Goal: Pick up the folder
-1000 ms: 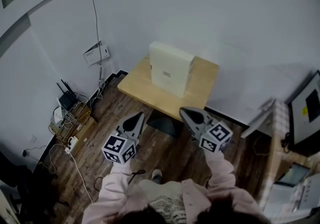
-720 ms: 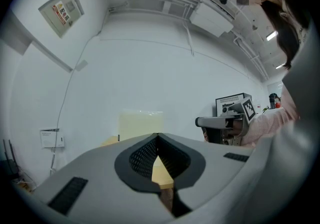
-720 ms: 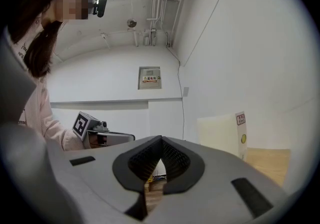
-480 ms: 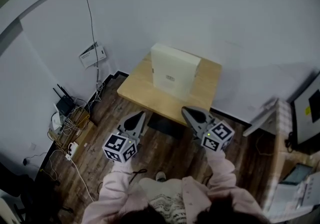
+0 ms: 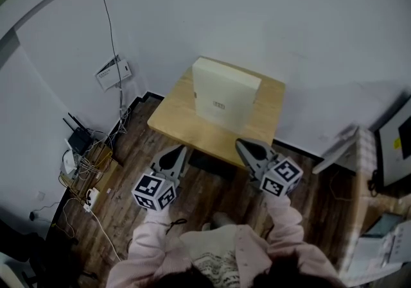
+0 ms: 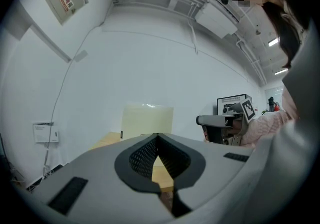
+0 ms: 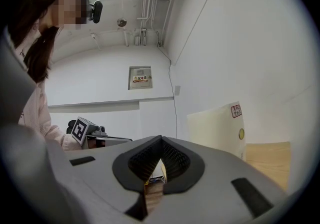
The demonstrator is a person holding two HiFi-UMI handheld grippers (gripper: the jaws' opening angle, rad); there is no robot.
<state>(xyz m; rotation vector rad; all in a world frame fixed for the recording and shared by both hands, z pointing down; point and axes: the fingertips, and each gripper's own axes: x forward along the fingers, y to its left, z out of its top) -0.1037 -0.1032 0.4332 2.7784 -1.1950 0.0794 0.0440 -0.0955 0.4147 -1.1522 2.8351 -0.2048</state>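
Observation:
A cream box-shaped folder (image 5: 225, 93) stands upright on a small wooden table (image 5: 176, 117) against the white wall. It also shows ahead in the left gripper view as a pale folder (image 6: 148, 120) and at the right in the right gripper view, the folder (image 7: 220, 128) bearing a small red label. My left gripper (image 5: 176, 155) is shut and empty, held short of the table's near left edge. My right gripper (image 5: 247, 149) is shut and empty too, its tip over the table's near right edge. Neither touches the folder.
A router and a tangle of cables (image 5: 80, 152) lie on the dark wood floor at the left. A cable (image 5: 106, 20) runs down the wall to a wall box (image 5: 110, 72). A second desk with a monitor (image 5: 392, 152) stands at the right. A framed notice (image 7: 140, 77) hangs on the wall.
Both grippers have moved forward toward the table, staying shut. The table and folder now sit nearer to them in the head view.

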